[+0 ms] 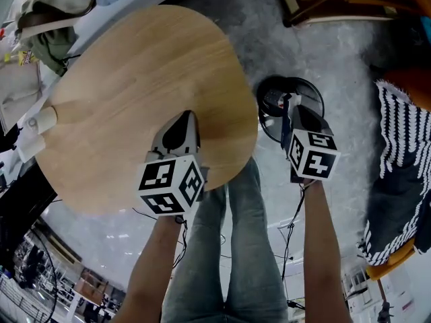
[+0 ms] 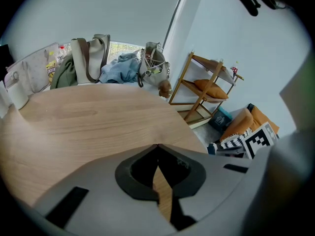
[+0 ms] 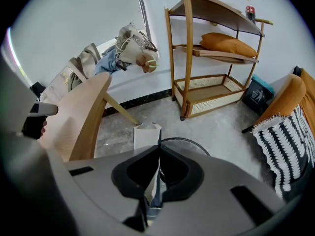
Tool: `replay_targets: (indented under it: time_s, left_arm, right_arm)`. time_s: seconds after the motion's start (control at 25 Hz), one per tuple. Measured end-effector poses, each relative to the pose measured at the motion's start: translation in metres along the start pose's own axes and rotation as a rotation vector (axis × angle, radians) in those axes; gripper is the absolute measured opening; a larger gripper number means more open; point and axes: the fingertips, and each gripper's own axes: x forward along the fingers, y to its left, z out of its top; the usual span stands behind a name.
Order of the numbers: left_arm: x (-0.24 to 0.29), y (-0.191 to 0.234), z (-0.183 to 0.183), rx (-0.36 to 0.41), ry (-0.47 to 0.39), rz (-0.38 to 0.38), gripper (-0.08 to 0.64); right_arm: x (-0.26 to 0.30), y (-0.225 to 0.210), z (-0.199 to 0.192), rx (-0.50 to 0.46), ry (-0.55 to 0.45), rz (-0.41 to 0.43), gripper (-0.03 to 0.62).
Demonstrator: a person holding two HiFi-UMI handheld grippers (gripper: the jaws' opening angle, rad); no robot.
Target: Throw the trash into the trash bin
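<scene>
My right gripper hangs over a round black trash bin that stands on the grey floor beside the table. Its jaws are shut on a piece of white carton-like trash, which sticks out past the tips above the bin's rim. My left gripper hovers over the near part of the round wooden table. That gripper is shut, with nothing held and only the tabletop showing through the slit between the jaws.
Bags and clothes pile up at the table's far edge. A wooden shelf stands by the wall. An orange chair with a black-and-white striped cloth is right of the bin. The person's legs stand between table and bin.
</scene>
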Motion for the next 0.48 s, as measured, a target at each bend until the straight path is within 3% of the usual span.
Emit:
replay_targets:
  time_s: [0.12,0.2,0.48]
  left_arm:
    - [0.0,0.001,0.0,-0.004,-0.001,0.005,0.018]
    - [0.0,0.002,0.0,-0.007,-0.003,0.006,0.018]
    - [-0.004,0.006,-0.001,-0.017,-0.008,0.012,0.018]
  right_arm:
    - [0.003,0.001,-0.003,-0.027,0.007,0.012,0.04]
    - [0.006,0.004,-0.007,-0.034,0.033,0.045,0.123]
    - [0.002,0.004,-0.014,-0.019,0.065,0.048,0.114]
